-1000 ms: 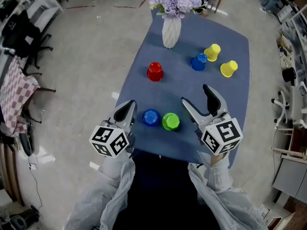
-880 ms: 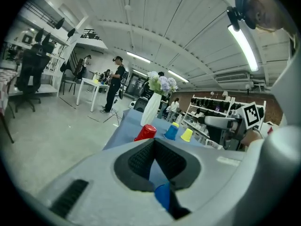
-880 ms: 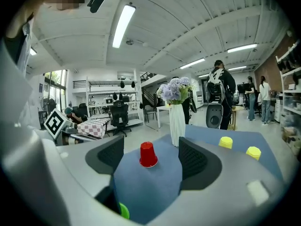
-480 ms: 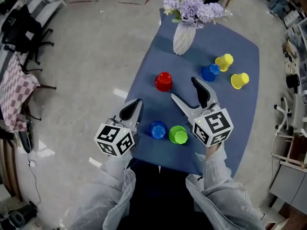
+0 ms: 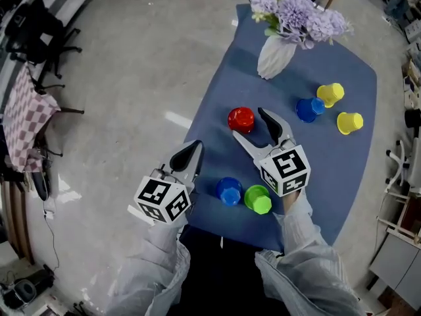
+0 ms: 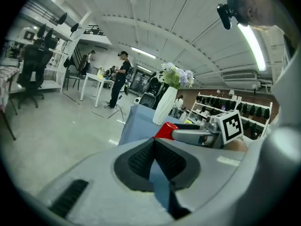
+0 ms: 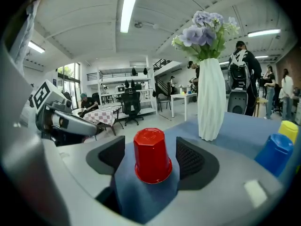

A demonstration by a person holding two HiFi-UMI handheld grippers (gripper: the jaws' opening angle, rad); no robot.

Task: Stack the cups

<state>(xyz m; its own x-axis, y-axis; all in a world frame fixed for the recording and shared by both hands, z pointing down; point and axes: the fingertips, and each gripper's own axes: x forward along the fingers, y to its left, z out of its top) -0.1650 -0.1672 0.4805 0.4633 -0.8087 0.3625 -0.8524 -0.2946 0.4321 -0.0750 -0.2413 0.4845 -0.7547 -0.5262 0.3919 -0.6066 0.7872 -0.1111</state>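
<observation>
Six cups stood upside down on the blue-covered table, none yet stacked. Over the last second the right tool had come forward and down from beside the green cup, and its wide-spread jaws now straddled the red cup. The pads stood just clear of the cup's sides and were not pressing on it. That probably made the red cup the first pick, needing only a squeeze and a lift.

The left tool had shifted only a little. Its jaws were together on nothing, at the near table edge.

By colour there was one red cup, one green, two blue and two yellow. One blue cup sat touching the green one, behind the right tool's jaws and between the two tools. The other blue cup and both yellow cups lay well off to its right. One white vase of flowers stood beyond its tips.
</observation>
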